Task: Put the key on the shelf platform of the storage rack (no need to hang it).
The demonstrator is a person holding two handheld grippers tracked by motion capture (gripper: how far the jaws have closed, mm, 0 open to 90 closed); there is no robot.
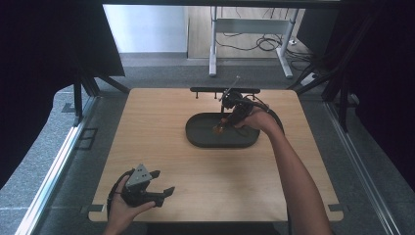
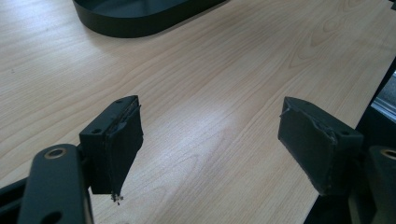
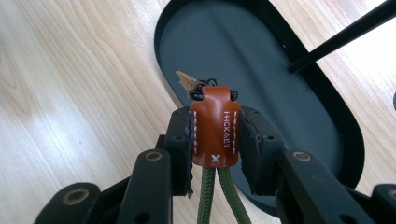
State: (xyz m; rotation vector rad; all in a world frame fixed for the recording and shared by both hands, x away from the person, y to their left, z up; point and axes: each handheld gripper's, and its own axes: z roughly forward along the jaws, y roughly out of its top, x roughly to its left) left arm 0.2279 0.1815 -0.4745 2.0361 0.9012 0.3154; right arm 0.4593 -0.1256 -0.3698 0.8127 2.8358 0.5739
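High view: light wood table (image 1: pixel 161 161) on grey floor; white-legged desk frame (image 1: pixel 249 39) and loose cables beyond. Dark oval tray (image 1: pixel 195 134) at table centre, long axis left-right. Left gripper (image 1: pixel 159 188) near front left corner, jaws spread, empty. Right gripper (image 1: pixel 222 125) over tray's right half.

Left gripper view: jaws wide apart above bare wood; tray (image 2: pixel 130 25) edge at top.

Right gripper view: right gripper (image 3: pixel 215 135) clamps brown leather tab (image 3: pixel 214 126) with white stitching; two green cords (image 3: pixel 212 196) trail toward camera, tab's long axis pointing at tray (image 3: pixel 261 56).
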